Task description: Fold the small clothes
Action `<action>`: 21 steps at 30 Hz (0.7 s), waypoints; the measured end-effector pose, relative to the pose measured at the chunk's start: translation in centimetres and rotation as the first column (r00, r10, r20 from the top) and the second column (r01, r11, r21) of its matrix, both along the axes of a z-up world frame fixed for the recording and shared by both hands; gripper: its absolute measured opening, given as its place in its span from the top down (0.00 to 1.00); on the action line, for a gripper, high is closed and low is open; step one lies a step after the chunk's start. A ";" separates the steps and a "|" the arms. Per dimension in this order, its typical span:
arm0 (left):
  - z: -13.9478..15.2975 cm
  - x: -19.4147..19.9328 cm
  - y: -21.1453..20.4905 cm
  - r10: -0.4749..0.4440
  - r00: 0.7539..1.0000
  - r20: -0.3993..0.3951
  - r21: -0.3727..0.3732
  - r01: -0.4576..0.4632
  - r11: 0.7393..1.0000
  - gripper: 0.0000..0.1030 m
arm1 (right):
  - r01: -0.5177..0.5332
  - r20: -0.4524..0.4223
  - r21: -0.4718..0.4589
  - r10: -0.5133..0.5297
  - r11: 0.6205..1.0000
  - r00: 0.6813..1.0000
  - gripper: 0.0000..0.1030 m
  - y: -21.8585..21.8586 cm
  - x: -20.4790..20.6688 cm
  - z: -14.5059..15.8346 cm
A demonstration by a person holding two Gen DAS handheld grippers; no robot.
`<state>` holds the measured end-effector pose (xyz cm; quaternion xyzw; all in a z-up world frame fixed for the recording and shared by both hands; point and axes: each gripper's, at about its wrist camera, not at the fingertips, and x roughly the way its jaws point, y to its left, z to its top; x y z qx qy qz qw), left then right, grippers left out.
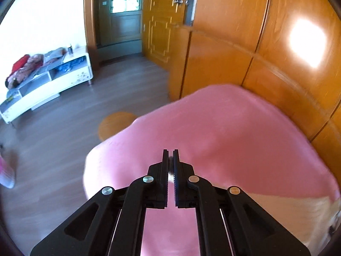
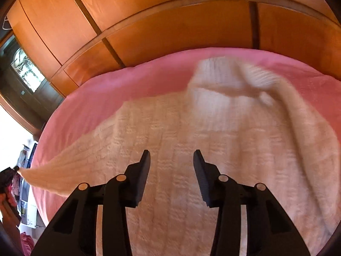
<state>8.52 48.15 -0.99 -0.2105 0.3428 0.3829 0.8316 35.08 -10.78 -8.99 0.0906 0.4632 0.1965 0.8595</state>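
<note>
The right hand-held gripper (image 2: 171, 160) is hovering released over the soft, limp cream sweater (image 2: 174, 132), best pinched at its lower-left sleeve tip, while the left hand-held gripper (image 1: 170, 156) is clenching a bit of cream fabric.

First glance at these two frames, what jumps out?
The cream knit garment fills the right wrist view, spread on the pink bedsheet, one corner stretched out to the left. The right gripper hovers open above it. In the left view, the left gripper is shut on a sliver of cream fabric.

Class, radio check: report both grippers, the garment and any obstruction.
Left gripper shut, cream fabric between fingers. Right gripper open above cream knit sweater, spread on pink bedcover. No obstruction seen.
</note>
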 end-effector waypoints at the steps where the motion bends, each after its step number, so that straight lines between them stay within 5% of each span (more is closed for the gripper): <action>1: -0.9 -0.1 -0.3 -0.027 0.999 -0.021 -0.024 0.027 0.999 0.97 | 0.001 0.007 -0.016 -0.001 1.000 1.000 0.56 -1.0 -0.9 0.1; 5: -2.0 -0.4 -3.1 -0.072 0.995 -0.062 -0.028 0.070 0.997 0.97 | 0.043 0.039 -0.124 -0.039 0.991 0.998 0.50 -6.3 -4.9 0.4; 7: -1.9 -0.7 -4.7 -0.102 0.994 -0.026 -0.048 0.101 0.994 0.82 | 0.105 0.047 -0.161 -0.099 0.981 0.994 0.50 -11.1 -7.7 0.6; 9: -1.3 -0.8 -7.6 -0.135 0.991 0.022 -0.028 0.135 0.990 0.51 | 0.176 0.057 -0.193 -0.168 0.965 0.984 0.50 -14.6 -9.7 0.9; 12: -0.6 -0.7 -11.5 -0.214 0.975 0.057 0.012 0.214 0.977 0.46 | 0.328 0.081 -0.229 -0.318 0.916 0.945 0.50 -22.3 -13.4 1.6; 16: -0.8 0.2 -18.7 -0.394 0.917 0.070 -0.015 0.396 0.918 0.46 | 0.471 0.156 -0.400 -0.448 0.786 0.880 0.49 -31.1 -17.1 1.7; 21: -1.8 1.4 -28.1 -0.589 0.806 0.069 -0.069 0.592 0.803 0.46 | 0.426 0.235 -0.609 -0.360 0.669 0.903 0.49 -33.1 -16.4 -0.3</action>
